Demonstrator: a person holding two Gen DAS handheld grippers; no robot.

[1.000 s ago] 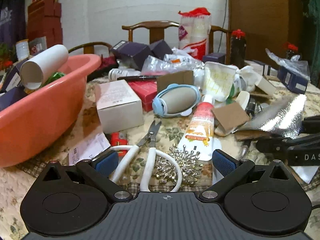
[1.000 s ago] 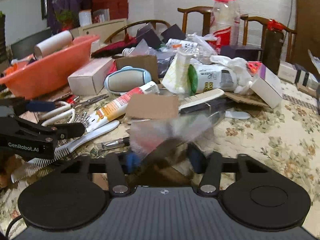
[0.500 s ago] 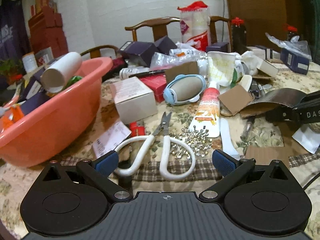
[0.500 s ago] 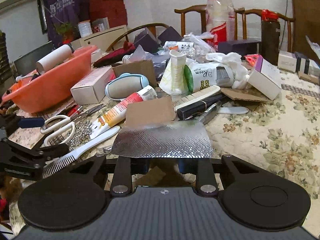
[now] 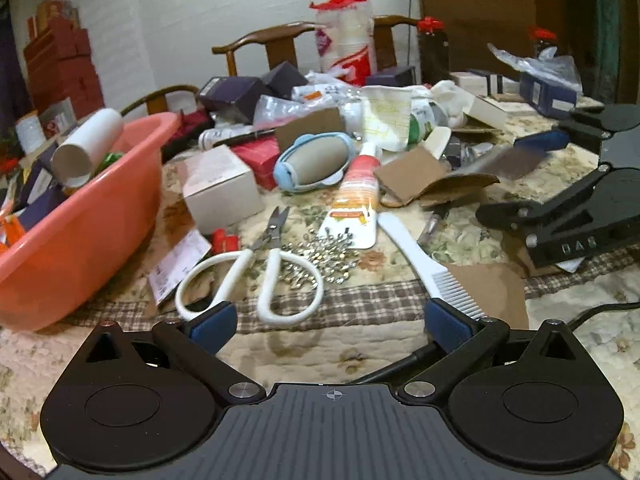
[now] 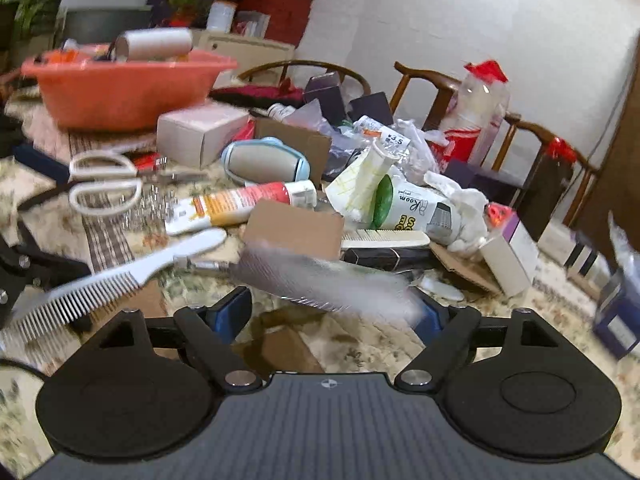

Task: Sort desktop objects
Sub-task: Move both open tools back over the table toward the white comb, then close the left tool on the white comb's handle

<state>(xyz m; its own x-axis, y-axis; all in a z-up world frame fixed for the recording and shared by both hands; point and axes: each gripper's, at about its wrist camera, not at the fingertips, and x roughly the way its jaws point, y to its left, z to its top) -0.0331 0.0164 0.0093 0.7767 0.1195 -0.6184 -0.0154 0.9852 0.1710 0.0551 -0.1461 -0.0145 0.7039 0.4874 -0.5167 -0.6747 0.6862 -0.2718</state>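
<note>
My left gripper (image 5: 327,322) is open and empty, low over the table edge, with white-handled scissors (image 5: 256,276) and a white comb (image 5: 424,260) just ahead. My right gripper (image 6: 334,308) stands open with a silver foil sheet (image 6: 320,280) blurred between its fingers; whether they touch it I cannot tell. The right gripper also shows in the left wrist view (image 5: 580,200), tilted, with the foil sheet (image 5: 516,158) at its tip. An orange basin (image 5: 80,216) holding a white tube and boxes sits at the left.
The floral tablecloth (image 5: 580,304) carries a white box (image 5: 220,192), a blue lint roller (image 5: 316,160), a toothpaste tube (image 5: 356,200), silver pins (image 5: 320,256), cardboard pieces (image 5: 412,174) and a paper roll (image 6: 416,208). Wooden chairs (image 5: 280,42) stand behind.
The left gripper has pulled back from the scissors. The right gripper has opened wider, swung up and tilted, and the foil sheet now blurs between its fingers.
</note>
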